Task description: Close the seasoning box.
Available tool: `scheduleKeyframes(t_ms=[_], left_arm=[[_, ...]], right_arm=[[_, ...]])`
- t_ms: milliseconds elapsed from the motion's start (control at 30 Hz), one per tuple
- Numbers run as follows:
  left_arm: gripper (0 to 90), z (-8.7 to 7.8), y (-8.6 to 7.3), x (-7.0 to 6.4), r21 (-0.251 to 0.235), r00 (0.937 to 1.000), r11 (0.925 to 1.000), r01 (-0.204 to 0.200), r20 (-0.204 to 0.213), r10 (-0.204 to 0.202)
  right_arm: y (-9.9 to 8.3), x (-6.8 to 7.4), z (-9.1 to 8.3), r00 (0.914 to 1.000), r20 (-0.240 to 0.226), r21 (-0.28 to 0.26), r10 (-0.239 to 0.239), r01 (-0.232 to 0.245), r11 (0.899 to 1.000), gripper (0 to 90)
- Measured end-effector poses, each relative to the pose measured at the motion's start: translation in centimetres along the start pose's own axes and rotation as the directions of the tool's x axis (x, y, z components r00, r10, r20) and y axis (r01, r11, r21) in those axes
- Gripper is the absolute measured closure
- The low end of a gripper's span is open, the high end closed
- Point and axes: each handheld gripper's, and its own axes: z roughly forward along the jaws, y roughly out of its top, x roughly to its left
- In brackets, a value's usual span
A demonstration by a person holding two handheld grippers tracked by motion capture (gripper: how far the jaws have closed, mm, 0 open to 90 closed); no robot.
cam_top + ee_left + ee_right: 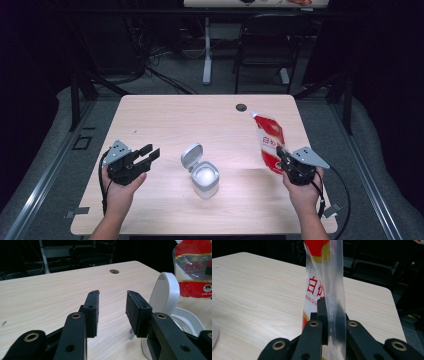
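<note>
**benchtop_dan:** So where's this at? The white container (205, 179) sits mid-table with its flip lid (191, 155) swung open toward 11 o'clock, and there's white stuff inside, looks like sugar. Is the pour finished?

**gripfan22:** Hard to call. The right gripper (284, 156) is at about 3 o'clock from the container, jaws clamped on the lower edge of the red-and-white sugar bag (269, 142). In the right gripper view you can see the clear seam of the bag (333, 290) pinched flat between the pads. The bag stands upright, top corner pointing to 12, well apart from the container. So it isn't tipped over the opening right now.

**benchtop_dan:** And the left one?

**gripfan22:** The left gripper (151, 153) is at 9 o'clock from the container, jaws apart, holding nothing. Its own view has the pads (93, 307) open over bare table (50, 295), with the lid (165, 293) just off to the side.

**benchtop_dan:** My guess: lid-opening is done, the container has contents, and what's left is either more pouring or setting the bag down and snapping the lid shut.

**gripfan22:** Agreed, can't tell which from this.
</note>
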Motion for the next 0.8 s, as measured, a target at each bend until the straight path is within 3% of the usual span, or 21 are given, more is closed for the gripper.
scheduleKeyframes(t_ms=[800], left_arm=[[63.6, 0.1, -0.6, -0.3, 0.026, 1.0000, 0.9996, -0.008, -0.002, 0.008]], right_arm=[[-0.8, -0.3, 2.7, 0.9999, 0.002, 0.029, 0.012, -0.012, 0.999, 88.8]])
